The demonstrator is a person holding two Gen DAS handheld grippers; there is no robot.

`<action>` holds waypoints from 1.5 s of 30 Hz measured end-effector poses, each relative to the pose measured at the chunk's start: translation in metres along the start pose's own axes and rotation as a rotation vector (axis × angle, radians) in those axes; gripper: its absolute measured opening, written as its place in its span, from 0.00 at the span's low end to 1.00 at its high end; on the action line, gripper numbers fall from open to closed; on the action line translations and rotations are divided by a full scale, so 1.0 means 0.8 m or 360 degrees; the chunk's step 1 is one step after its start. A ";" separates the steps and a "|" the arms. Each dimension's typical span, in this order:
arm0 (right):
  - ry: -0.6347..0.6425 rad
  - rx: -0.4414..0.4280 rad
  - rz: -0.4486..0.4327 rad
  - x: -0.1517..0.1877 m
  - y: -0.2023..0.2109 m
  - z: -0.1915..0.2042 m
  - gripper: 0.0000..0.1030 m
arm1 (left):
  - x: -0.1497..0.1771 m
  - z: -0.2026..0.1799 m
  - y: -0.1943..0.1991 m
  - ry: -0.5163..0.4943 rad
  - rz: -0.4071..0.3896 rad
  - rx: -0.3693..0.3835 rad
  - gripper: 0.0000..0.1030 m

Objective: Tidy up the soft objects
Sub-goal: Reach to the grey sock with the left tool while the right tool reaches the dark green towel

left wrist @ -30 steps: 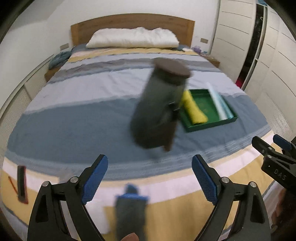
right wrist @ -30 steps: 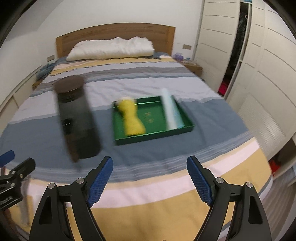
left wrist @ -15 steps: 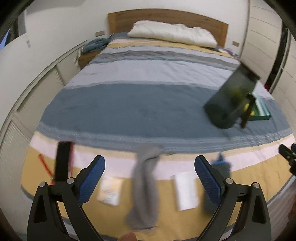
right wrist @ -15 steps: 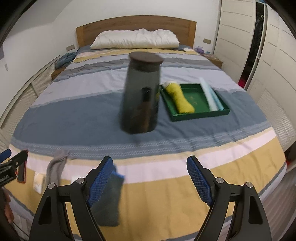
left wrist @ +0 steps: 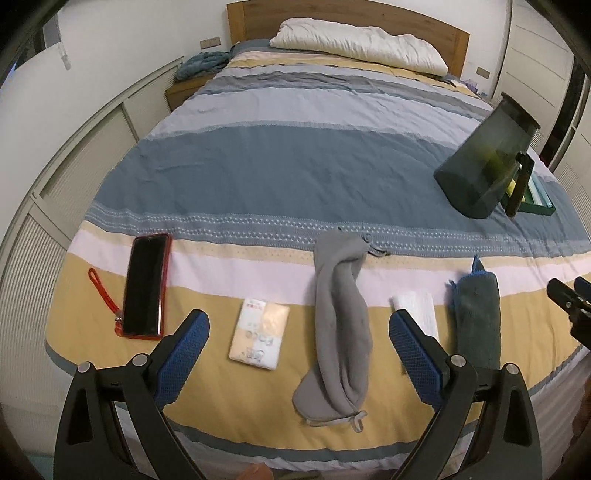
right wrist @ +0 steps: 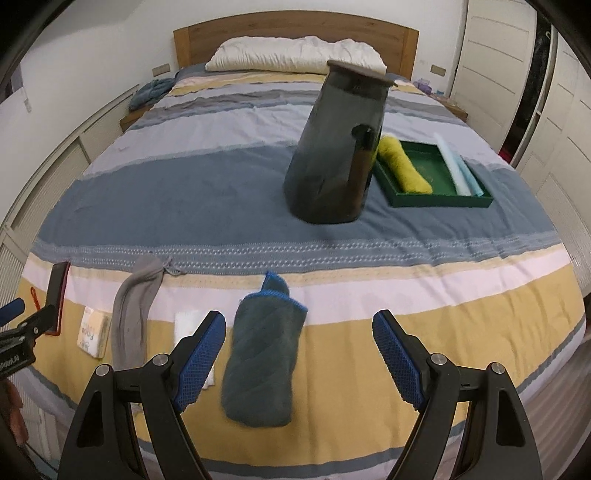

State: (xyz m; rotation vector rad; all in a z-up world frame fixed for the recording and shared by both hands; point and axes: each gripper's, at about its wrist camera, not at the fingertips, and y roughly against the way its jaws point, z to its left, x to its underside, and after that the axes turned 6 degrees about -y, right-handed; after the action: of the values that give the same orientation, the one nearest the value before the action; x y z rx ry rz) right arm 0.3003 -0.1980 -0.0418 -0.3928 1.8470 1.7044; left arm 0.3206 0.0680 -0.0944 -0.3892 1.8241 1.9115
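Both views have been swung down to the bed's near edge since a second ago: the grey sock (left wrist: 341, 325) is framed by the left gripper (left wrist: 299, 347), the rolled dark towel (right wrist: 264, 354) by the right gripper (right wrist: 299, 350) (both spread wide, nothing held).

Fuzzy teal towel (right wrist: 264, 354), smooth grey cloth (left wrist: 341, 321), glossy phone (left wrist: 144, 286), wooden headboard (right wrist: 295, 31)

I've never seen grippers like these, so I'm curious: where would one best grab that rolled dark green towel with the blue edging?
Probably across the middle of the rolled dark green towel with blue edging, coming down from above. It lies flat on the striped bedcover as a long bundle, narrower across than the open right gripper, so the fingers could straddle it crosswise and pinch all layers together.
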 end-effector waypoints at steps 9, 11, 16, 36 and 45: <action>0.0035 -0.0010 0.0093 0.014 -0.074 0.011 0.80 | 0.019 -0.011 -0.035 0.0011 0.0066 0.0036 0.93; 0.0040 -0.0011 0.0105 0.017 -0.086 0.013 0.80 | 0.023 -0.017 -0.041 0.0006 0.0083 0.0048 0.93; 0.0051 -0.0010 0.0132 0.024 -0.114 0.013 0.80 | 0.035 -0.035 -0.057 -0.0010 0.0124 0.0076 0.93; 0.0038 -0.0059 0.0187 0.039 -0.177 0.015 0.77 | 0.041 -0.065 -0.112 -0.0015 0.0179 0.0139 0.93; 0.0005 -0.0054 0.0219 0.046 -0.207 0.013 0.77 | 0.043 -0.070 -0.141 0.0017 0.0233 0.0153 0.93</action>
State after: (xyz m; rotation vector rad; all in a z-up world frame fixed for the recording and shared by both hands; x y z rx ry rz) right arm 0.3702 -0.2038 -0.1965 -0.2879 1.8875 1.8294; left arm 0.3429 0.0185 -0.2131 -0.2395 1.9915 1.9100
